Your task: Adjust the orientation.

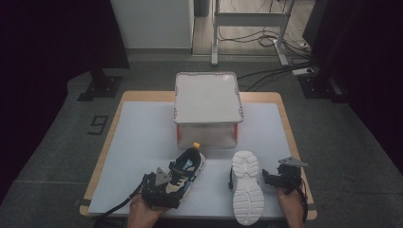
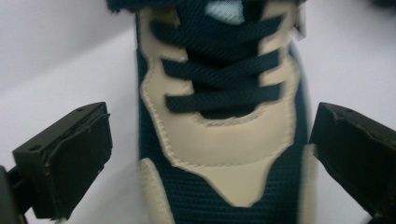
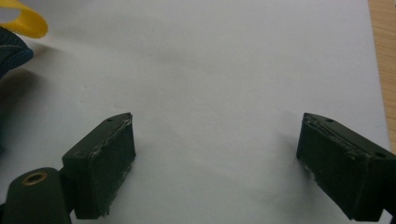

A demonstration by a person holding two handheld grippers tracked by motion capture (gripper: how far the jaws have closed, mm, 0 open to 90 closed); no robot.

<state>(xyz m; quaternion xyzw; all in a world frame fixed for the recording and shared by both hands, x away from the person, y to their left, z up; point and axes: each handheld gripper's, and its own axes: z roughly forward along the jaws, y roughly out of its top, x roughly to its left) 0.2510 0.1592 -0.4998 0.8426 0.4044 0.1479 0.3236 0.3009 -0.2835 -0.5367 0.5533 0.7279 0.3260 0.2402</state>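
The step in hand looks like the grasp of the upright shoe (image 1: 184, 172): a navy and cream sneaker with dark laces, standing on the bench (image 1: 142, 142) at about 7 o'clock from the white box, toe toward the person. The left claw (image 1: 159, 187) sits at the toe end, and in the left gripper view its jaws stand open on either side of the shoe's forefoot (image 2: 219, 140). A strip of bench shows at the left jaw; whether the right one touches the shoe's side I cannot tell.

The next move, as I judge it, calls for closing the jaws squarely on the forefoot, low enough to catch the firm sidewalls and not only the soft mesh, then lifting without letting the heel swing.

The second shoe (image 1: 247, 187) lies sole up at 5 o'clock from the box, its white tread showing. The right claw (image 1: 272, 179) rests just beside it at its 3 o'clock, jaws wide open and empty above bare white surface in the right gripper view (image 3: 215, 168).

The bench is a wooden top covered by a white sheet. The white box (image 1: 207, 109), lid on, stands at 12 o'clock on it. Beyond are grey floor, cables (image 1: 256, 38) and a metal frame (image 1: 249, 21) in a dim room.
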